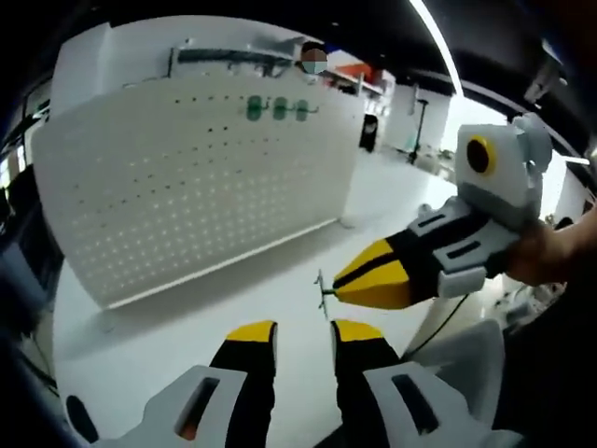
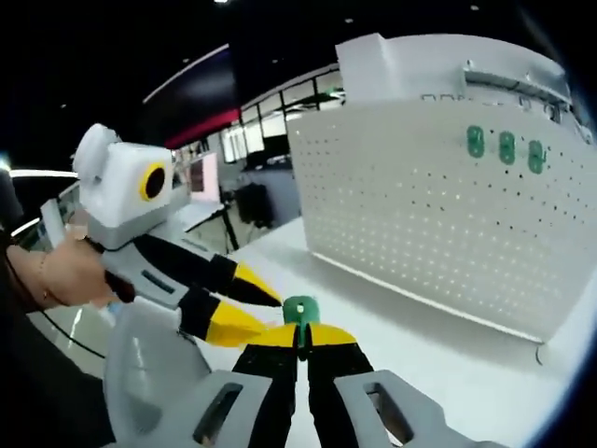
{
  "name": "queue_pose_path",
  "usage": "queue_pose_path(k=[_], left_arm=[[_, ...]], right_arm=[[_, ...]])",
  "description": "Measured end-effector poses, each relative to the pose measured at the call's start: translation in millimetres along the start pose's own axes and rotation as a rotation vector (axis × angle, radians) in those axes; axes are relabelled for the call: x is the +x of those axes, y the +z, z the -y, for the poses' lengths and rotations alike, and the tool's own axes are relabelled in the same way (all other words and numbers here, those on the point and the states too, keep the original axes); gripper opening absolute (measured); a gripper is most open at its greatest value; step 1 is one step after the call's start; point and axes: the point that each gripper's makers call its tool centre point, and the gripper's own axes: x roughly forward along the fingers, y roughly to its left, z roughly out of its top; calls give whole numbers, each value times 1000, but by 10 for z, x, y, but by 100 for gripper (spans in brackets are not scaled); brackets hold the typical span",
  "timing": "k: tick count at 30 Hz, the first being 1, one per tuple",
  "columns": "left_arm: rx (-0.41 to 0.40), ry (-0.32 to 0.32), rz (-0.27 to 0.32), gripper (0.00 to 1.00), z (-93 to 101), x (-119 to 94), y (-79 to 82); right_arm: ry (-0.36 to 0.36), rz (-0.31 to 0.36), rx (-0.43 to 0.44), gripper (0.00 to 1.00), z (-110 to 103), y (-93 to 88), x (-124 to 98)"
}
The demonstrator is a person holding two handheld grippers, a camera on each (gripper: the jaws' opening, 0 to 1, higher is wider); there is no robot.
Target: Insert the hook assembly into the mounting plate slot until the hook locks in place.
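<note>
Pegboard (image 1: 201, 187), big white perforated panel standing upright on the white table (image 1: 280, 280), is the mounting plate here; three green hooks (image 1: 278, 108) already sit in a row near its upper edge, seen again in the right gripper view (image 2: 506, 147). Board faces both grippers, across open tabletop, well apart from them. Right gripper (image 2: 300, 338) has its jaws closed on the hook assembly (image 2: 298, 313): green head poking up just above the yellow tips, and in the left gripper view (image 1: 325, 289) a thin wire end sticking out of the tips. Which way that wire points relative to the board can't be called from these frames. Left gripper (image 1: 303, 331) jaws are parted with nothing between them, tips just beside the right one's tips and the hook, not touching it as far as I can tell. Person's hand (image 2: 51, 271) grips the left tool's body. Judgement: right gripper carries the part, so it makes the insertion; the move is a forward reach across the table toward the board's hole grid. Left is equally near but idle.
</note>
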Motion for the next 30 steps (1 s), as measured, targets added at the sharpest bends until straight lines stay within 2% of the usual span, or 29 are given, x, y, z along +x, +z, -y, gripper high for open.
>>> queue_pose_path(k=[10, 19, 30], left_arm=[[-8, -32, 54, 18, 67, 16, 111], [-5, -39, 91, 6, 63, -22, 151], [-13, -40, 121, 5, 55, -52, 194]], right_arm=[[43, 51, 141, 0, -94, 96, -21], [66, 62, 180, 0, -149, 137, -18], [73, 69, 172, 1, -183, 180, -29]])
